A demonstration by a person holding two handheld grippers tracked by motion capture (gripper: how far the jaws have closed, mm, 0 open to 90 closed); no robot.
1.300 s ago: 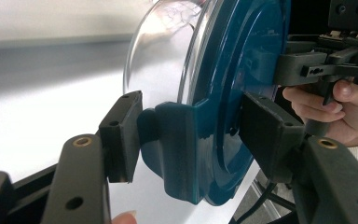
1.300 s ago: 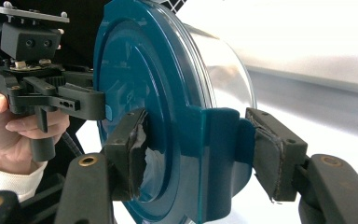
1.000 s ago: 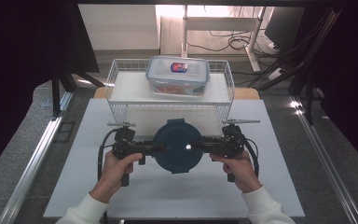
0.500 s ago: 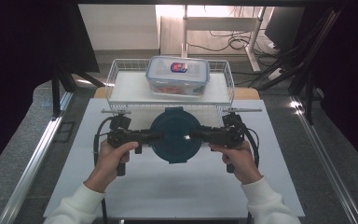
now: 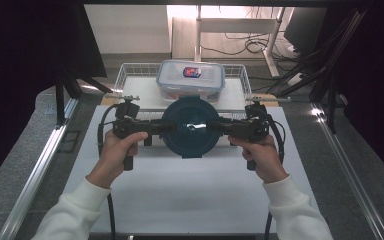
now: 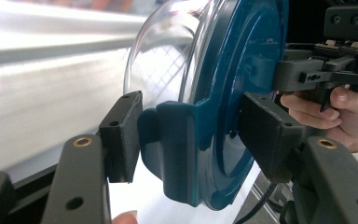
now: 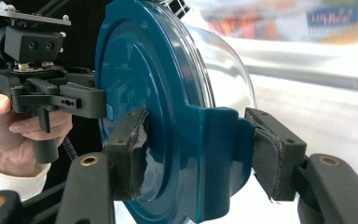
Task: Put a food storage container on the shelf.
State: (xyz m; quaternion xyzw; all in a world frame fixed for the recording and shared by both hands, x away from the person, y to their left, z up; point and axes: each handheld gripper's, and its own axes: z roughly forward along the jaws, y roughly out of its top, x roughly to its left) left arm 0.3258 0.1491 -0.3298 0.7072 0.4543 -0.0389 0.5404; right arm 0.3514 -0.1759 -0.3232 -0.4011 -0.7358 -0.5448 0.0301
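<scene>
I have the bowl (image 5: 190, 127), a clear round one with a dark teal lid (image 7: 140, 84), held off the table (image 5: 180, 190) between both grippers, just in front of the wire basket (image 5: 130, 75). My left gripper (image 5: 167, 127) grips it on the side away from my right gripper (image 5: 215, 127), so the bowl sits squarely between the two. In the left gripper view the jaws are clamped on a teal latch tab (image 6: 182, 149) at the lid's edge, one pad (image 6: 123, 133) against the tab's outer face and the other against the lid side. In the right gripper view I see the same on the opposite tab (image 7: 214, 158): both pads (image 7: 130, 154) press on it, with the clear bowl body bulging away from the lid. The lid faces up toward the high camera, and a bright glare spot sits near its middle. Beyond the bowl, inside the basket, a clear rectangular box (image 5: 191, 79) with a red and blue label rests on the basket floor, apart from the bowl. A hand (image 5: 120, 155) in a white sleeve holds the left gripper's handle, and the other hand (image 5: 264, 157) holds the right one, both nearer to me than the bowl.
</scene>
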